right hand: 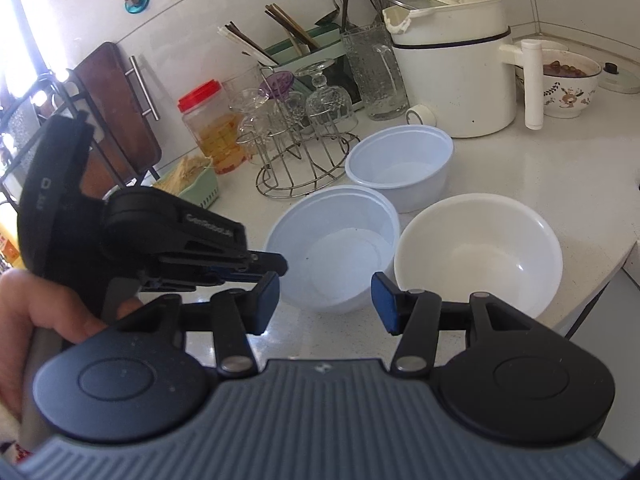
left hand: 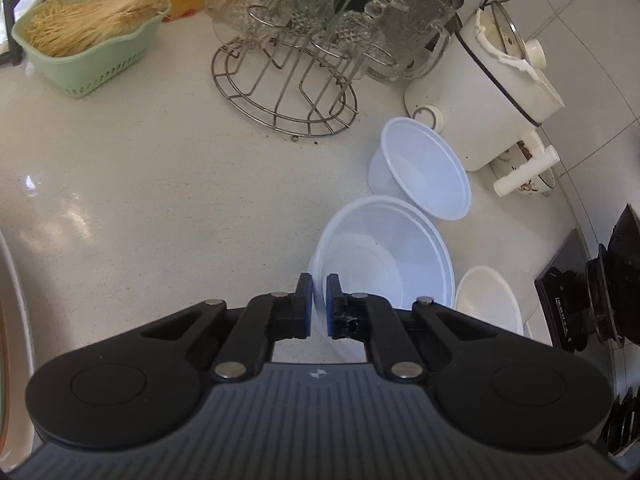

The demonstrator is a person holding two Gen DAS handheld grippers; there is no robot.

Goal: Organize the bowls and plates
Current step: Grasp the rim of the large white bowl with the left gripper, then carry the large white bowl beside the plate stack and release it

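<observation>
The left gripper (left hand: 319, 294) pinches the near rim of the translucent white thin plastic bowl (left hand: 384, 252): light, flexible, slippery. The right gripper (right hand: 325, 300) hovers half-open, empty.

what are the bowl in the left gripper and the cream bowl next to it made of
Gripped bowl: likely thin plastic, bluish-white and translucent, light showing through its wall; the left gripper is shut on its rim. Cream bowl: opaque and glossy with highlights, perhaps ceramic or melamine; cannot tell which.
</observation>
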